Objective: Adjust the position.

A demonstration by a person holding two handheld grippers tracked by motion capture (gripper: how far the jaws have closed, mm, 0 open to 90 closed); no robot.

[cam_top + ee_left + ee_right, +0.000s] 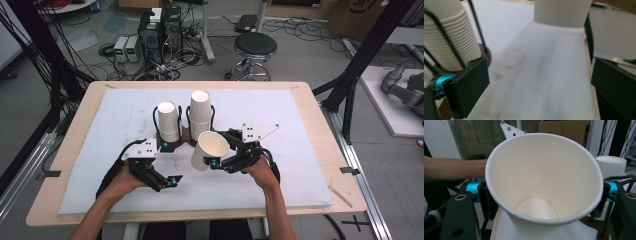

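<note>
The single paper cup (210, 149), tilted above the white mat's (300, 180) middle, is clamped in the right gripper (220, 162); the left gripper (167, 172) gapes empty. Squeeze gently, level it before setting down beside the stacks (200, 117)

White paper cup (210, 149) empty, tilted, beside two cup stacks (200, 116).

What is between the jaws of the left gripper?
Nothing: between the left gripper's jaws lies bare white pad, seen in the left gripper view. The cup stack stands beside it.
</note>
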